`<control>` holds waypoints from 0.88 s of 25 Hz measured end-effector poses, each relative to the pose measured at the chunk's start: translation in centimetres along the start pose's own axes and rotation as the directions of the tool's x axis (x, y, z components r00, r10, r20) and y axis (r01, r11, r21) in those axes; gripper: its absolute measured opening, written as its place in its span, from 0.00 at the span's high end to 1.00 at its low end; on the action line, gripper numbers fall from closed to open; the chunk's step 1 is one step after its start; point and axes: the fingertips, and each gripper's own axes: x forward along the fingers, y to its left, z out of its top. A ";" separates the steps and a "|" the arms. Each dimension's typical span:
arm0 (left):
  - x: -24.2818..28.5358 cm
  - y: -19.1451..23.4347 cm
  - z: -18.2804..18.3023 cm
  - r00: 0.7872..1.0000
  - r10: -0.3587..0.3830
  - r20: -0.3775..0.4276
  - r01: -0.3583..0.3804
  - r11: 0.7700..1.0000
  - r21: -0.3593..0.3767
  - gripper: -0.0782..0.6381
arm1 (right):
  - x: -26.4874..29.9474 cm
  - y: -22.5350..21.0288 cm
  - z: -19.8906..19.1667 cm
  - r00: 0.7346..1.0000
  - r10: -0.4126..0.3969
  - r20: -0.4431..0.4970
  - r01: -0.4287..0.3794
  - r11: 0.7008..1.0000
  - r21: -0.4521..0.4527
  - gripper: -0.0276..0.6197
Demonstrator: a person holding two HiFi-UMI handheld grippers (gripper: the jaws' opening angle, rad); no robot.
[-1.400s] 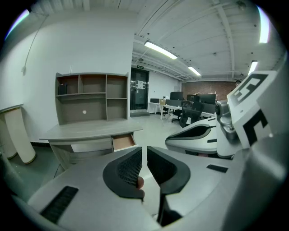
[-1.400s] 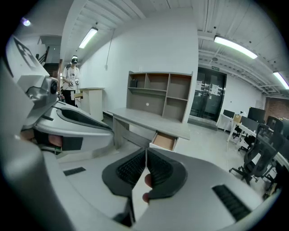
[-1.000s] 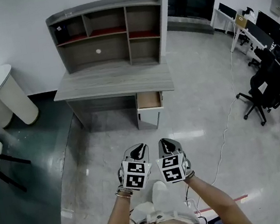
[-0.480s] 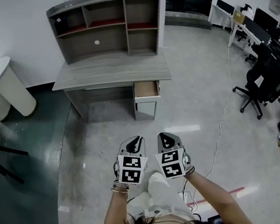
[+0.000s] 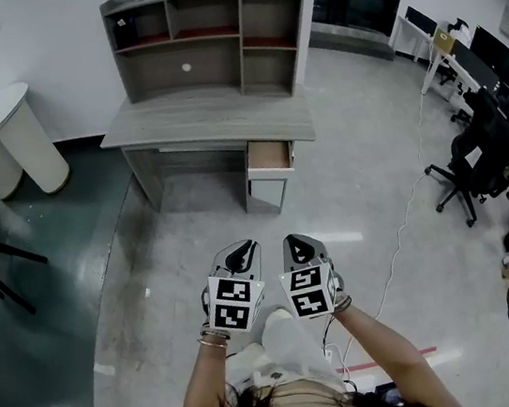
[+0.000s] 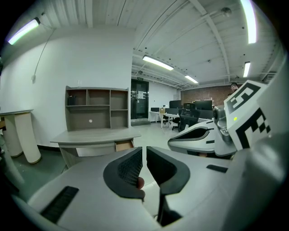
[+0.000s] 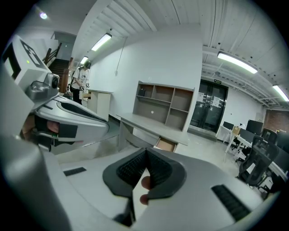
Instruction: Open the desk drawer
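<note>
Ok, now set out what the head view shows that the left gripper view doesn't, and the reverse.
Only the head view: the person's forearms and the top of the left gripper with its marker cube. Only the left gripper view: the ceiling lights, and that gripper's jaws seen close, a narrow gap apart with nothing between them. Both: the desk, its drawer standing open, and the right gripper.

Desk drawer [image 5: 268, 156]: pulled partly out under right end of grey desk [image 5: 204, 120], brown interior showing.
</note>
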 end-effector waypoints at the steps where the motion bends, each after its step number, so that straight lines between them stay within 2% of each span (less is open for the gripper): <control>1: -0.1 0.0 0.0 1.000 0.004 0.003 -0.004 1.000 -0.003 0.84 | 0.0 0.0 -0.1 1.000 0.002 -0.002 -0.002 1.000 0.000 0.92; 8: -0.6 -0.6 0.0 1.000 -0.005 0.020 0.006 0.999 -0.047 0.86 | -0.6 0.7 -0.5 0.999 0.032 0.017 -0.033 0.999 0.028 0.92; 14: -0.6 -1.3 -0.2 1.000 -0.006 0.008 0.006 1.000 -0.011 0.86 | -0.8 0.8 -0.8 0.999 0.040 0.022 -0.041 0.999 0.028 0.92; 22: -0.7 -1.6 -1.1 1.000 -0.001 0.009 0.001 1.000 0.000 0.86 | -1.4 0.7 -1.7 0.999 0.030 0.011 -0.031 0.999 0.040 0.92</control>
